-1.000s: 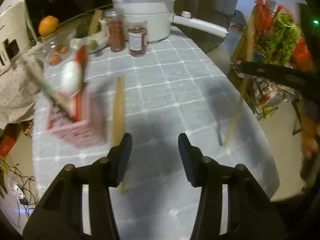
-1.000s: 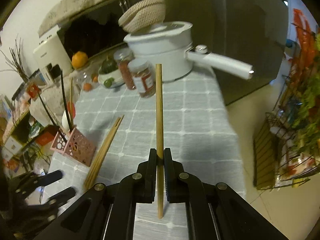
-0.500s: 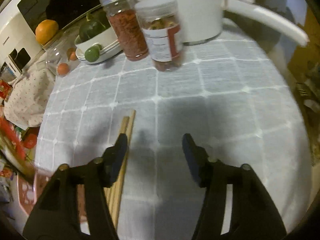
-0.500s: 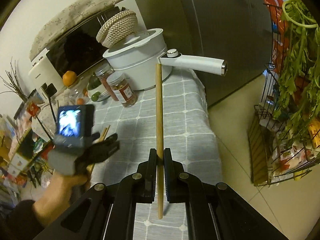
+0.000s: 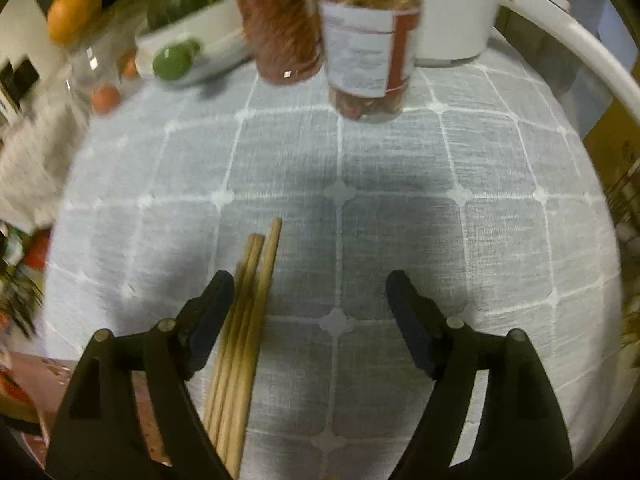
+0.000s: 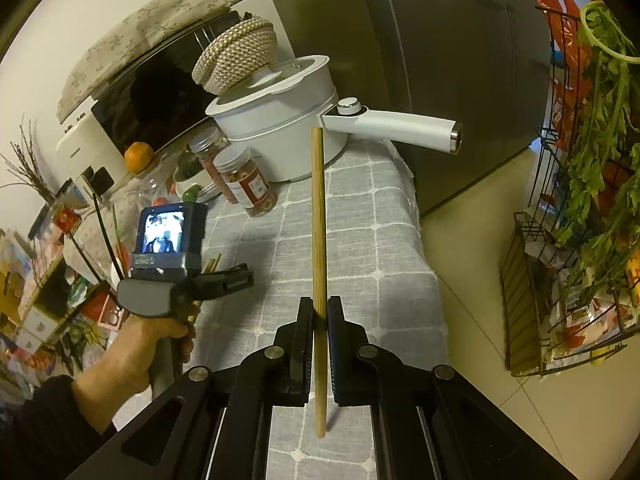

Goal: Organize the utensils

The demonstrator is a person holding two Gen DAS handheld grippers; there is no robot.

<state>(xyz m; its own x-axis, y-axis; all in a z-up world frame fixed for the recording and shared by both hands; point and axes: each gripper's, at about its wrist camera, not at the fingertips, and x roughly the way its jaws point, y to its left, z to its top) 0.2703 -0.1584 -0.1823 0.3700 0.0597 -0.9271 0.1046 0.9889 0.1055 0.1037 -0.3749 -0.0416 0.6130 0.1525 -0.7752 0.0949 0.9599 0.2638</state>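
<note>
- The right gripper [image 6: 319, 314], black with two fingers, was clenched on a single pale wooden chopstick [image 6: 319, 224], pinching it a little below mid-length.
- That chopstick stood upright in the right wrist view, its long axis running from a lower tip between the fingers up to a top end level with the white pot's handle [image 6: 404, 128].
- The left gripper [image 5: 308, 292] had its fingers spread wide, grasping nothing, above the grey checked tablecloth [image 5: 400, 184].
- A bundle of wooden chopsticks [image 5: 248, 312] lay flat on the cloth just beside the left finger's inner face, between the two fingers; whether they touched it could not be told.
- The bundle's long axis ran near to far, far tips pointing slightly right toward the two clear spice jars [image 5: 368, 40].
- In the right wrist view, the left hand [image 6: 132, 356] held its gripper at the table's left side.
</note>
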